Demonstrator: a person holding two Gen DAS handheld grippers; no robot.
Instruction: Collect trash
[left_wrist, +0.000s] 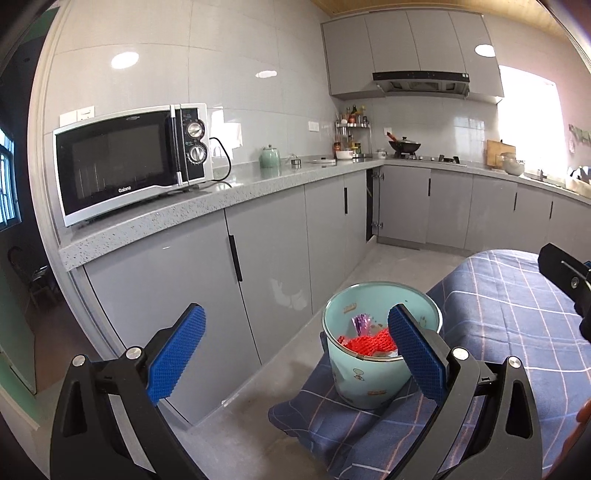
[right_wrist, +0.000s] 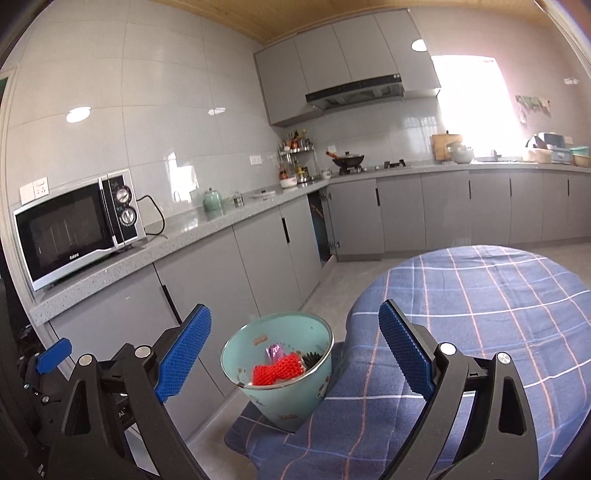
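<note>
A pale teal trash bin stands low beside the table, on a hanging fold of the blue plaid tablecloth. Inside it lie red mesh packing and a purple wrapper. My left gripper is open and holds nothing; its right finger partly covers the bin's rim. My right gripper is open too, above the bin, with nothing between its blue pads. The right gripper's black body shows at the left wrist view's right edge.
A grey counter with cabinets runs along the left wall and carries a microwave, a green jar and a spice rack. A wok sits on the stove. One corner cabinet door hangs ajar.
</note>
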